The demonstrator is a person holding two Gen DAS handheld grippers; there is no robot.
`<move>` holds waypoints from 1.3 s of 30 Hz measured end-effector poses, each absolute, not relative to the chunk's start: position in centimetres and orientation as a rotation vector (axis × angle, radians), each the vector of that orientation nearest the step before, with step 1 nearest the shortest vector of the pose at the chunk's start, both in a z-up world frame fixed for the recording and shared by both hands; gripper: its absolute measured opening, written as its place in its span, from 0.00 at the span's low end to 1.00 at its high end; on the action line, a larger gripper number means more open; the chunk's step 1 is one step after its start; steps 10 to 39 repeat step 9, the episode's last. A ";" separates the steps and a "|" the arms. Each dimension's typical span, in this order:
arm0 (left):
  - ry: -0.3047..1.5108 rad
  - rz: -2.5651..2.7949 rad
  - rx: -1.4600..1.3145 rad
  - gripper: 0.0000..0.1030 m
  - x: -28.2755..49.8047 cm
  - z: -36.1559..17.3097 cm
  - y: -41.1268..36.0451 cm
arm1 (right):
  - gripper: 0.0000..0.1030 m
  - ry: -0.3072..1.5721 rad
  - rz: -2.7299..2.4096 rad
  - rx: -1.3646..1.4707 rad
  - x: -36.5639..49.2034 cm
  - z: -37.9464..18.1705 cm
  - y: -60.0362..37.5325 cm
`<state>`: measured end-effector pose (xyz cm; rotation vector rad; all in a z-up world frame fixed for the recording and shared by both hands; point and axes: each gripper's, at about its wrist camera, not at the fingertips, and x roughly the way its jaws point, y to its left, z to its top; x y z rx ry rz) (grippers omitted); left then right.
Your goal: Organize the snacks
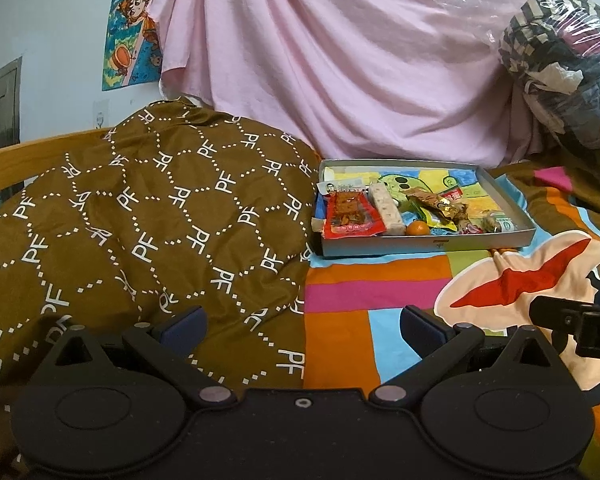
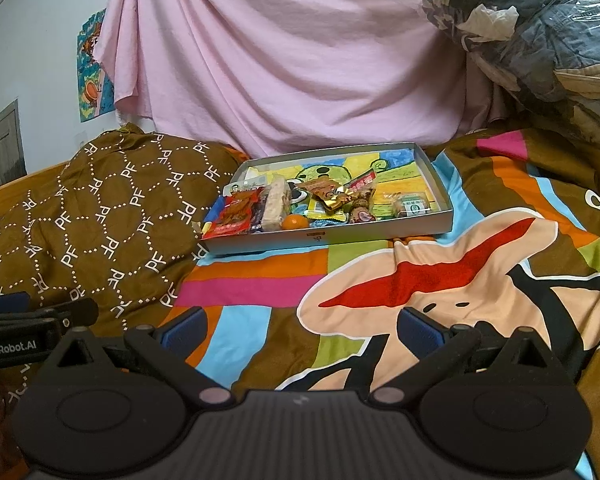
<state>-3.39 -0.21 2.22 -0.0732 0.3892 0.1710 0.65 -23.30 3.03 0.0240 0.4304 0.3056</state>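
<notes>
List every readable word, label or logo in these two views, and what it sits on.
"PF", repeated: brown quilt.
"GenRobot.AI": side of the left tool's body, seen in the right wrist view.
Print on the red snack packet and the other wrappers in the tray: too small to read.

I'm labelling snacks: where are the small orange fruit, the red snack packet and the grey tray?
small orange fruit [image 2: 295, 222], right wrist view, its middle
red snack packet [image 1: 349, 216], left wrist view, its front
grey tray [image 2: 340, 237], right wrist view, near wall
</notes>
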 end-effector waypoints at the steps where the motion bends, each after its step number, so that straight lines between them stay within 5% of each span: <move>1: 0.389 0.170 -0.073 0.99 -3.4 2.2 -0.2 | 1.00 0.431 0.306 0.024 0.6 3.0 -23.3; 39: 0.392 0.169 -0.077 0.99 -3.4 2.3 -0.3 | 1.00 0.436 0.308 0.024 0.7 3.0 -23.2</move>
